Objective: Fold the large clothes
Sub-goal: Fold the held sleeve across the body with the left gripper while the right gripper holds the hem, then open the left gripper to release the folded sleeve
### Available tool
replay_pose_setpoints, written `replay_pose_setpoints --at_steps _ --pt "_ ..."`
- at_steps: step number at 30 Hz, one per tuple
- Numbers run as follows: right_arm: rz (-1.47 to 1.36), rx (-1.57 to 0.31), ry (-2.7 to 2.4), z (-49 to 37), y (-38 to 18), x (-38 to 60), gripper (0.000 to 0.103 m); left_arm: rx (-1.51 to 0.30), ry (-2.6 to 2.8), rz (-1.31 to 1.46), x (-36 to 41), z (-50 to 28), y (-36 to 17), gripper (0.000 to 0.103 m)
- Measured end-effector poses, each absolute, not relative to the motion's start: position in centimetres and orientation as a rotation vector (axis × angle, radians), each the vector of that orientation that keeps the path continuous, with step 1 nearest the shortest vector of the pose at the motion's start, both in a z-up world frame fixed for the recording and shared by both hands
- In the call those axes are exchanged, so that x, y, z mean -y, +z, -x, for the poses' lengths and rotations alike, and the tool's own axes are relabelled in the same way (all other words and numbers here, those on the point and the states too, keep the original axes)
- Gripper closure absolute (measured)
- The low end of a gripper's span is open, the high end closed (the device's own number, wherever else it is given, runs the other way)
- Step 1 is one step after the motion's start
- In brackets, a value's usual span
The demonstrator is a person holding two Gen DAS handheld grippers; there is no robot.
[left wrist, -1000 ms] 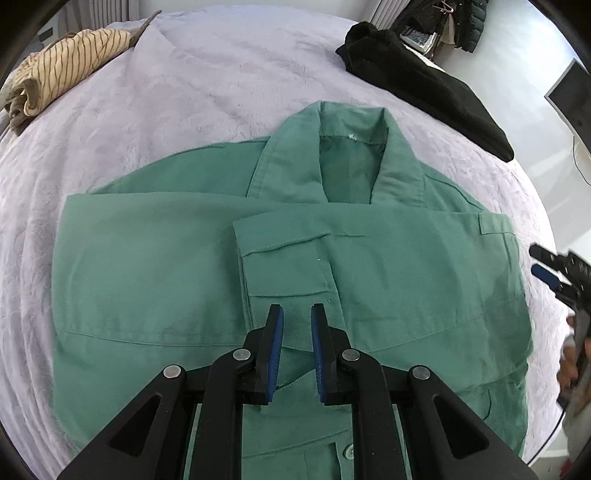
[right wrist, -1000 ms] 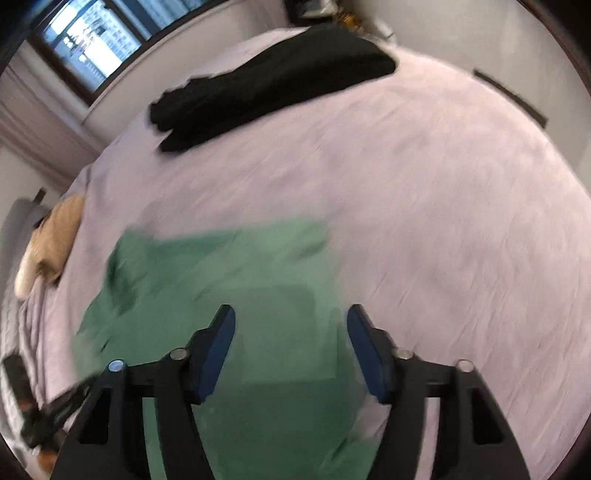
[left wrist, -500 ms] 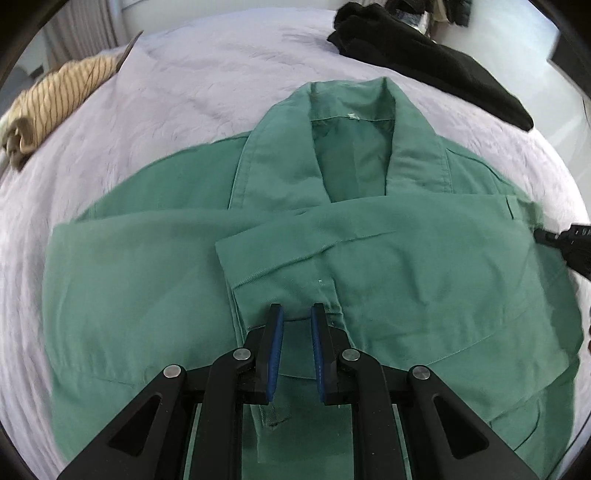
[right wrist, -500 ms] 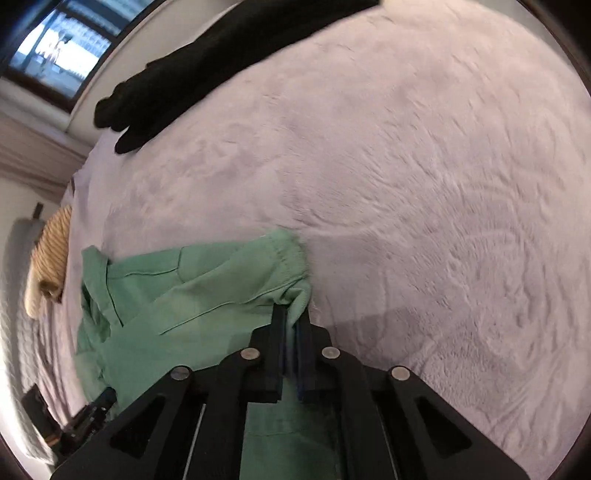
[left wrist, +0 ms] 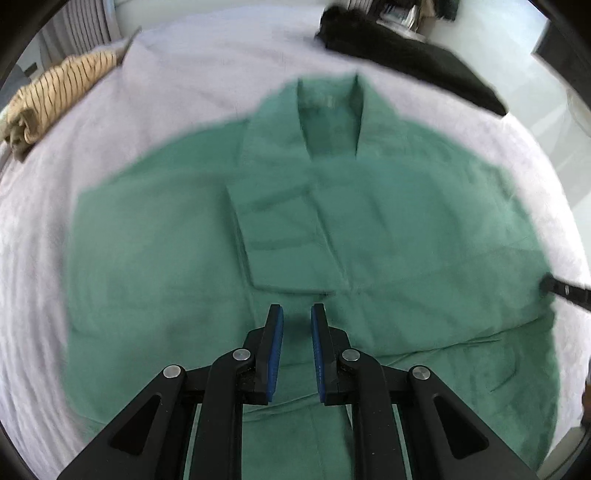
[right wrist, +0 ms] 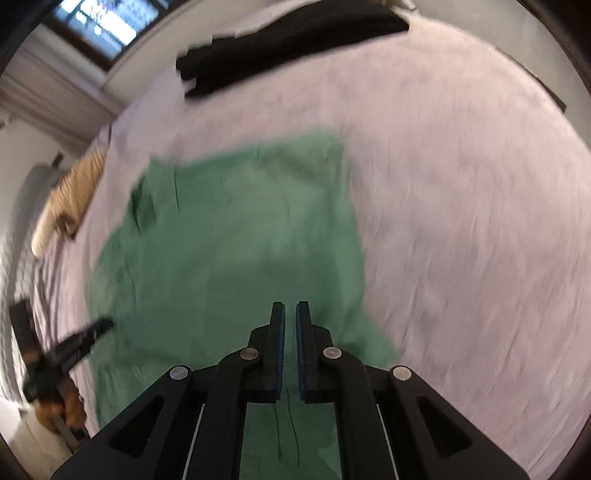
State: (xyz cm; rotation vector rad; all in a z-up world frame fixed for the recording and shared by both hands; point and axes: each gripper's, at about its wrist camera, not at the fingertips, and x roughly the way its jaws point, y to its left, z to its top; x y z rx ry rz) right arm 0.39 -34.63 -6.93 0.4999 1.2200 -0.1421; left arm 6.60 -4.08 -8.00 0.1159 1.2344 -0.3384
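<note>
A large green collared shirt [left wrist: 295, 229] lies flat on the pale lilac bed [left wrist: 184, 74], collar away from me, both sleeves folded in across the chest. It also shows in the right wrist view [right wrist: 229, 236]. My left gripper [left wrist: 296, 325] hovers over the shirt's lower middle, jaws slightly apart and empty. My right gripper [right wrist: 290, 317] hovers over the shirt's right side, jaws a narrow gap apart, holding nothing. Its tip shows at the right edge of the left wrist view [left wrist: 565, 288]. The left gripper shows in the right wrist view [right wrist: 70, 347]. Both views are motion-blurred.
A black garment [left wrist: 406, 62] lies at the bed's far right, also in the right wrist view [right wrist: 288, 44]. A striped tan garment [left wrist: 55, 92] lies bundled at the far left, also in the right wrist view [right wrist: 70, 199]. A window [right wrist: 96, 26] is beyond the bed.
My right gripper was shut on the shirt's right sleeve edge; it has let go and pulled back over the shirt. My left gripper has drawn back, so the shirt looks farther away.
</note>
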Motion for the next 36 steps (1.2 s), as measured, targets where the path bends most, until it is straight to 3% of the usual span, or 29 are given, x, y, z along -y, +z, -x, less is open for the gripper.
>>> replay_pose_setpoints --at_steps 5,10,20,21,22,23,24,34,35,36 --pt "-0.599 -1.224 -0.155 1.3 -8.8 36.2 0.103 -1.219 -0.314 -0.132 4.2 -6.4 -8.3 0.086" --pt "-0.617 -1.222 -0.167 2.8 -7.2 36.5 0.098 -1.256 -0.273 -0.160 2.6 -4.8 -7.4 0.086" --pt "-0.587 -1.262 -0.144 4.2 -6.0 33.8 0.097 -1.309 -0.192 -0.140 0.3 -0.5 -6.6 0.086" --pt "-0.584 -1.266 -0.141 4.1 -6.0 33.4 0.097 -1.310 -0.186 -0.138 0.1 -0.2 -6.6 0.076" --pt "-0.581 -1.270 -0.135 4.0 -6.0 33.1 0.097 -1.312 -0.177 -0.133 -0.2 0.1 -6.5 0.036" --pt "-0.579 -1.273 -0.129 3.9 -6.0 32.9 0.097 -1.307 -0.162 -0.126 -0.4 0.3 -6.4 0.014" --pt "-0.575 -1.276 -0.124 3.8 -5.9 32.6 0.097 -1.284 -0.137 -0.125 -0.9 0.9 -5.9 0.000" --pt "-0.510 -1.277 -0.076 3.0 -4.8 30.2 0.097 -1.291 -0.097 -0.103 -3.2 2.5 -5.0 0.000" --pt "-0.505 -1.272 -0.068 2.9 -4.7 29.9 0.090 -1.292 -0.095 -0.100 -3.1 2.5 -4.9 0.000" --pt "-0.507 -1.265 -0.056 3.0 -4.4 29.6 0.063 -1.293 -0.092 -0.096 -3.6 2.8 -4.8 0.000"
